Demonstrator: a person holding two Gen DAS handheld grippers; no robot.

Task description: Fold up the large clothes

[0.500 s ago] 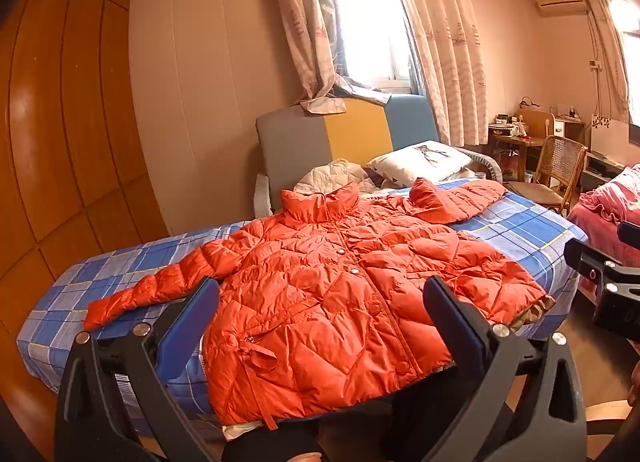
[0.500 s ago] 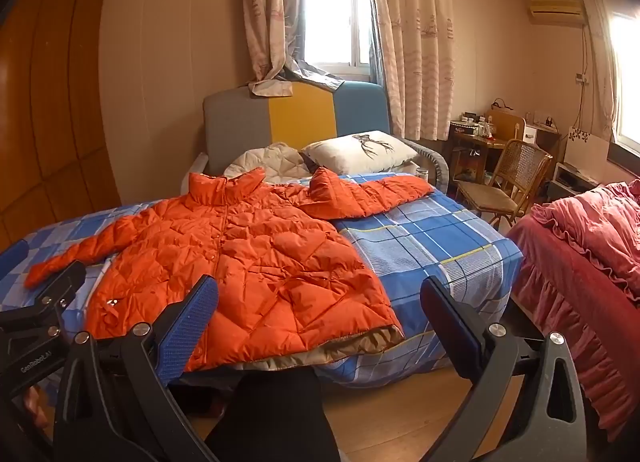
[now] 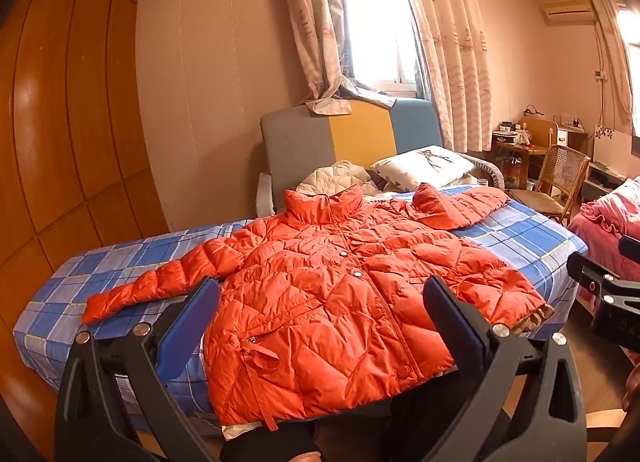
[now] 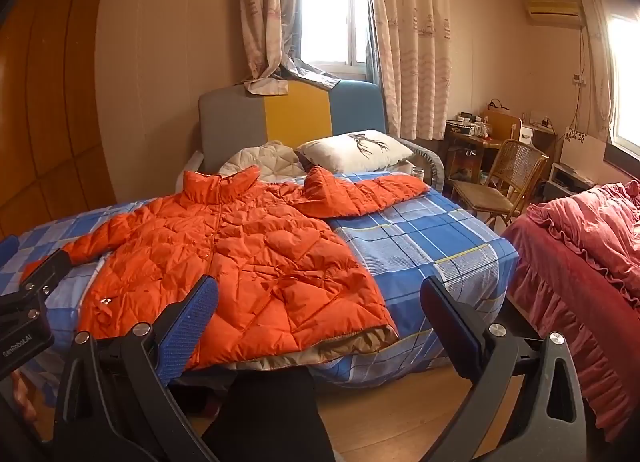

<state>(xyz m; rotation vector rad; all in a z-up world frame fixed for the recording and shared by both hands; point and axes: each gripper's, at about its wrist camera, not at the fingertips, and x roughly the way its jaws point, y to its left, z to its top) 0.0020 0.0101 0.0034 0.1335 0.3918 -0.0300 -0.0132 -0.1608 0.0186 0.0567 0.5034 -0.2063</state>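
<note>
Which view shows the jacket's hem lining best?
The right wrist view: the tan hem lining of the orange jacket shows along the whole near edge. The left wrist view shows only a scrap of it at the corner; elsewhere the hem there hangs over the bed edge.

Bed (image 3: 532, 238), blue plaid sheet: orange jacket (image 3: 340, 294) spread flat, front up, hem over near edge. Pillow (image 3: 424, 164) and cream quilt (image 3: 336, 178) at headboard.

Left tongs (image 3: 320, 316) spread wide, empty, held level — right tongs (image 4: 318, 316) likewise, fingers apart.
</note>
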